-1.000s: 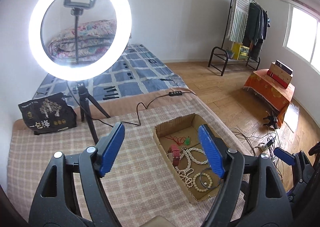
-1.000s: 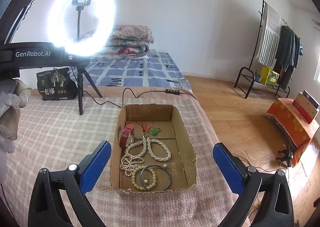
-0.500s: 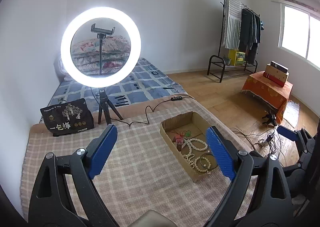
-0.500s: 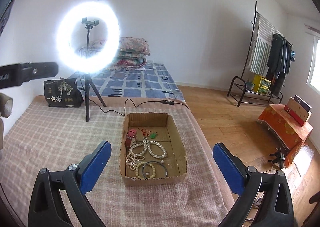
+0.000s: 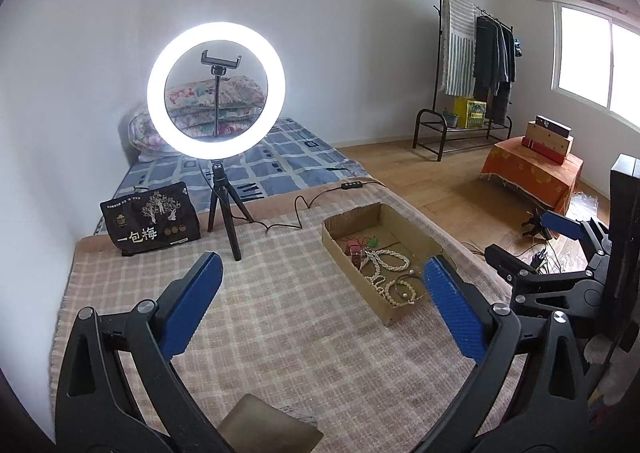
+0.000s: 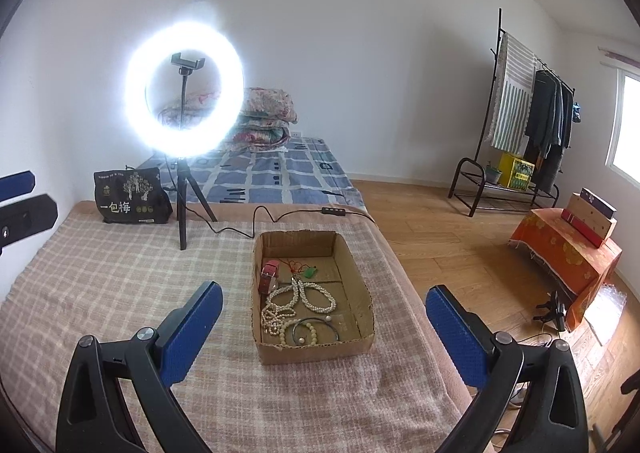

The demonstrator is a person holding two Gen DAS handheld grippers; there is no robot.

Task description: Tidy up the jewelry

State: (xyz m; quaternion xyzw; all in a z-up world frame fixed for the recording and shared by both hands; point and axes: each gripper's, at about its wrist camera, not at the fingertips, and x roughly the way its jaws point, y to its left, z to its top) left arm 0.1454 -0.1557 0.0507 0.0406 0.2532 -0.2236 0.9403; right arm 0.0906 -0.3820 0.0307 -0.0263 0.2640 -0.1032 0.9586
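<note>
— Cardboard tray (image 6: 362,285) near the right edge of the checked blanket (image 6: 120,285), and all the jewelry I can see lies inside it. Agreed?

— Agreed. A red watch (image 6: 269,276) leans at the tray's left wall, a green pendant on red cord (image 6: 309,272) sits just beside it toward the middle, the pearl strands (image 6: 298,297) sprawl across the centre, and a beaded bracelet (image 6: 298,333) and a dark bangle (image 6: 320,327) overlap at the near end.

— And the tongs?

— Left gripper (image 5: 320,293) is spread wide with nothing between its blue pads; it hangs over the blanket, well short of the tray. Right gripper (image 6: 324,317) is just as wide and just as empty, lined up with the tray's near wall but well above it.

— So which step is this?

— Hard to settle. Everything gathered in one tray would suit pieces already collected there, and it would equally suit a tangled heap waiting to be sorted out. The pearls looping over one another lean me toward neither.

— Anything in the way of working there?

— Little. A ring light (image 5: 216,91) on its tripod and a black pouch (image 5: 150,219) stand toward the far-left corner, well apart from the tray. Any pick from that pile would need a narrow, careful pinch, since the strands touch the bracelet and would drag neighbours along.
</note>
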